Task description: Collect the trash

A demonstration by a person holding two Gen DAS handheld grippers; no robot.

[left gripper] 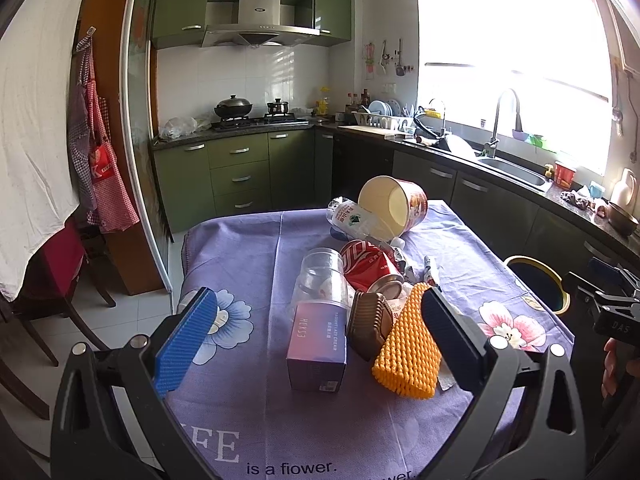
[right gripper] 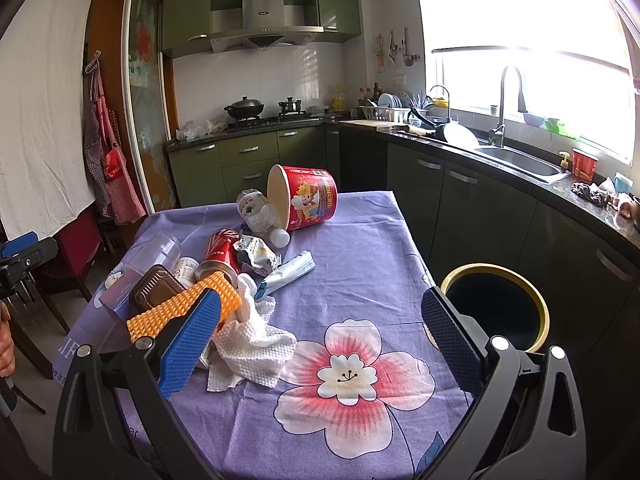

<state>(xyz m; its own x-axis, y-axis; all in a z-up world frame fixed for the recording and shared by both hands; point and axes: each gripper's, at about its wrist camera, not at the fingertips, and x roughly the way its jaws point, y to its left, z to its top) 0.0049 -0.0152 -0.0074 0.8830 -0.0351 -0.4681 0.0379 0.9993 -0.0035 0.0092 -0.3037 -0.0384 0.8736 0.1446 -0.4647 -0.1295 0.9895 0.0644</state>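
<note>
Lying in a loose heap on the purple flowered tabletop (right gripper: pixel 360 248), the trash is gathered toward its left half, with the yellow-rimmed bin (right gripper: pixel 496 308) standing just off the right edge. Both the left tool (left gripper: pixel 316 340) and the right tool (right gripper: pixel 320 340) are held wide, nothing between the pads. The orange foam net (left gripper: pixel 406 348) and the white paper towel (right gripper: pixel 256 348) are judged light and soft, best pinched across a bunched fold. The red can (left gripper: pixel 370 266) looks dented and light, with a slippery round wall, so a hold across its middle is advised. The purple carton (left gripper: pixel 318 344) is stiff and can be taken by its flat sides. The paper towel and a blue-white wrapper (right gripper: pixel 286 274) are shown clearly only in the right view; the carton's printed face is shown only in the left view. The red paper bucket (right gripper: pixel 304 196) lies tipped at the far end.
</note>
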